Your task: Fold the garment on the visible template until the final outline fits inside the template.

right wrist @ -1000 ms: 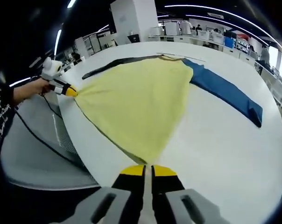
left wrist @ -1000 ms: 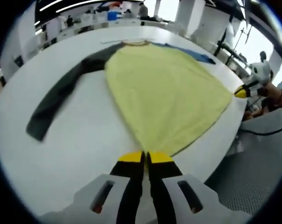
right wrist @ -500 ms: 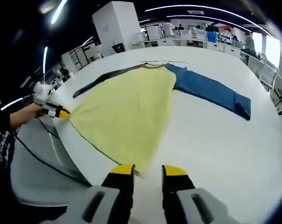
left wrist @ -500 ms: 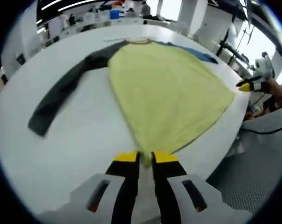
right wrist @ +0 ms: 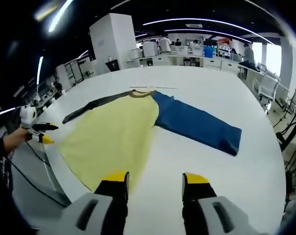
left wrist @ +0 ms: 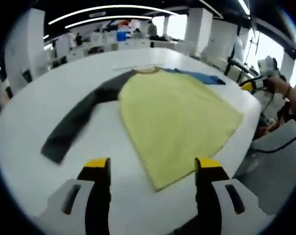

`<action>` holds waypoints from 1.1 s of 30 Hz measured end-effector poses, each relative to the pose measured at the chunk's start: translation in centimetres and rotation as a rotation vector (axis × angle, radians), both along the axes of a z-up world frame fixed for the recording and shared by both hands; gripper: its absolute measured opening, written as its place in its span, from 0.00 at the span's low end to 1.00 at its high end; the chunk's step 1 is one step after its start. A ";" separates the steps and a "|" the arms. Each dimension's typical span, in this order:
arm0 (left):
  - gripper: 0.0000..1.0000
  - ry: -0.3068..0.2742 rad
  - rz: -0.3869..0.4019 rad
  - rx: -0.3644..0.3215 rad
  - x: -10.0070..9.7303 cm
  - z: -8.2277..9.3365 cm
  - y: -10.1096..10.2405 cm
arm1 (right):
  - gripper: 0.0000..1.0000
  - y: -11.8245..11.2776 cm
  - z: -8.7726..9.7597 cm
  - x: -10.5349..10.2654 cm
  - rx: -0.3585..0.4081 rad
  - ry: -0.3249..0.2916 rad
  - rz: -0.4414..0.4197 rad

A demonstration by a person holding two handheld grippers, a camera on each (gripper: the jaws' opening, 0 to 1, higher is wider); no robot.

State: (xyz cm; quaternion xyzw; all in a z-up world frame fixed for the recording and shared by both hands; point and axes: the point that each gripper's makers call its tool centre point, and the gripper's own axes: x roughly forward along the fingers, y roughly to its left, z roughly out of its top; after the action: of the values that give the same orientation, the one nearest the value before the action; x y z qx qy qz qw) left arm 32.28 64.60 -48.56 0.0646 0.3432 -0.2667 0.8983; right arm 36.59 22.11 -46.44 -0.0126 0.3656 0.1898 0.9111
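the garment (left wrist: pixel 175 115) lay flat on the white table (left wrist: pixel 30 127), its yellow body spread wide with the hem toward the near edge and the collar (left wrist: pixel 145 70) out at 12 o'clock in the left gripper view. the dark grey sleeve (left wrist: pixel 77 122) ran off toward 9 o'clock there, and the blue sleeve (left wrist: pixel 199 77) stretched away toward 1 o'clock. in the right gripper view the same shirt (right wrist: pixel 113 134) sat left of centre, the blue sleeve (right wrist: pixel 197 125) reaching to 3 o'clock and the dark sleeve (right wrist: pixel 89 107) slanting to 10 o'clock.

the left gripper (left wrist: pixel 153 166) hung above the hem corner with its yellow-tipped jaws spread wide apart, nothing between them, the cloth lying free on the table below. the right gripper (right wrist: pixel 153 178) was likewise parted, jaws released, beside the other hem corner and not touching it that i could tell.

at 2 o'clock in the left gripper view a hand (left wrist: pixel 280 88) held the other tool out past the table's edge. at 9 o'clock in the right gripper view a hand (right wrist: pixel 15 139) did the same. desks, white pillars and ceiling strip lights stood blurred in the background.
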 end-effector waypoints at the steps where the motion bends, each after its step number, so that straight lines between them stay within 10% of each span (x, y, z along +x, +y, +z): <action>1: 0.72 -0.008 -0.001 -0.002 0.1 0.2 0.1 | 0.41 -0.4 0.1 0.6 -0.005 -0.008 0.000; 15: 0.98 -0.125 -0.009 -0.002 1.0 2.1 -0.9 | 0.40 -4.9 -0.8 6.5 -0.072 -0.044 -0.073; 33: 0.89 -0.208 0.011 0.028 2.0 3.3 -0.8 | 0.38 -9.5 -5.9 11.8 -0.147 0.037 -0.214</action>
State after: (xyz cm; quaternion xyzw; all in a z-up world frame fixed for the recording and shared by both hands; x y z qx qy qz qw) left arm 34.29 63.83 -45.28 0.1028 0.2521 -0.2489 0.9295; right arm 48.34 12.65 -52.39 -0.0369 0.3946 0.0644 0.9158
